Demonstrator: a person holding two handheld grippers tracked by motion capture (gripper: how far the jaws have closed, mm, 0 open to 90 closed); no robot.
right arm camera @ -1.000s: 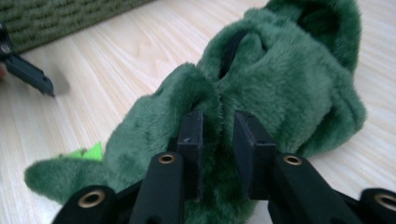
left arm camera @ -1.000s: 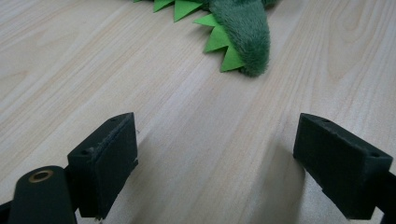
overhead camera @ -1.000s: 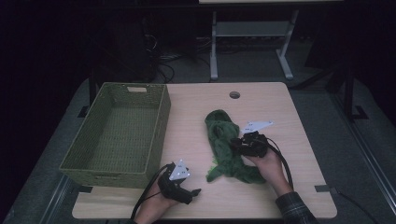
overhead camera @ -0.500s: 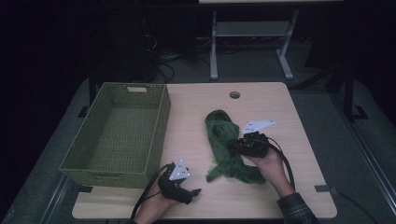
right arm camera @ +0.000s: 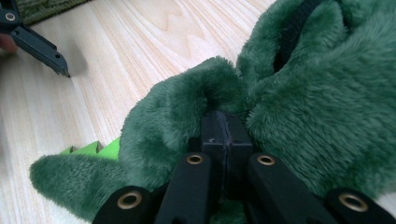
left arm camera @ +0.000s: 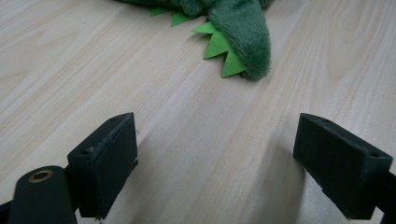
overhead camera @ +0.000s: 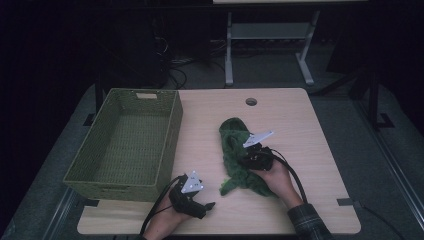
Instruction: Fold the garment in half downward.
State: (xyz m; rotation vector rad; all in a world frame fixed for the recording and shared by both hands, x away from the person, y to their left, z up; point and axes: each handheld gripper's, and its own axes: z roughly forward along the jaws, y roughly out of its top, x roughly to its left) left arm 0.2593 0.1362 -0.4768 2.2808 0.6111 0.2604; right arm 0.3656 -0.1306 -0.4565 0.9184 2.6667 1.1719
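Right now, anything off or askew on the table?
Nothing damaged or spilled. The green plush toy lies crumpled on the table, the right gripper pinching a fold of its fur. The basket sits upright.

The high view is dim: the room behind is nearly black, and only the pale wooden table (overhead camera: 300,130) catches soft light. Both gripper views are brighter and even. In the left gripper view, the jaws throw soft shadows on the wood, and the near jaw edges look slightly soft.

No legible txt anywhere
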